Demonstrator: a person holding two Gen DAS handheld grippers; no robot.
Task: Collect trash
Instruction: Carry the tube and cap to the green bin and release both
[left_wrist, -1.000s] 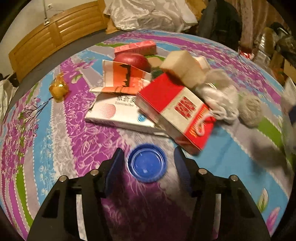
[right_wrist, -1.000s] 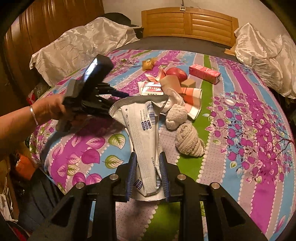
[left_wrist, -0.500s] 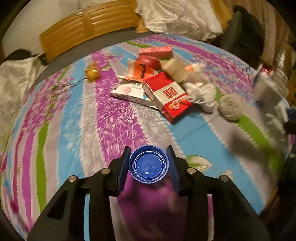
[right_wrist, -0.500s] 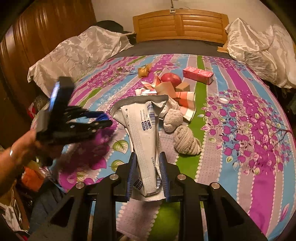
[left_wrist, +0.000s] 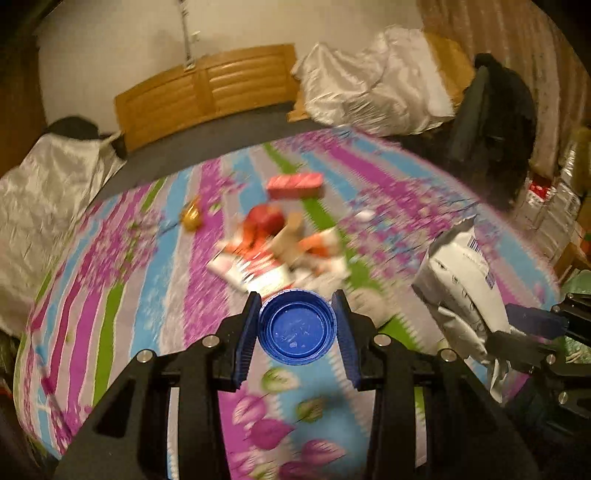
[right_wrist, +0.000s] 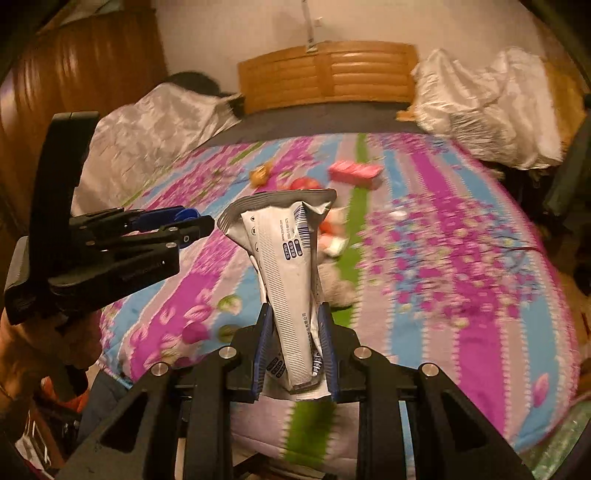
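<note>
My left gripper is shut on a blue plastic lid and holds it in the air above the near edge of the bed. It shows from the side in the right wrist view. My right gripper is shut on a crumpled white foil bag, held upright with its open mouth at the top. The bag also shows in the left wrist view. More trash lies mid-bed: a red and white carton, torn paper, and a pink box.
A red apple and a small golden wrapped item lie near the trash pile. A rolled sock lies by the bag. The bed has a floral striped cover, a wooden headboard and silvery pillows.
My left gripper closed on the blue lid, lifted it off the bed and pulled back toward the bed's near edge. My right gripper kept hold of the white bag and also drew back.
</note>
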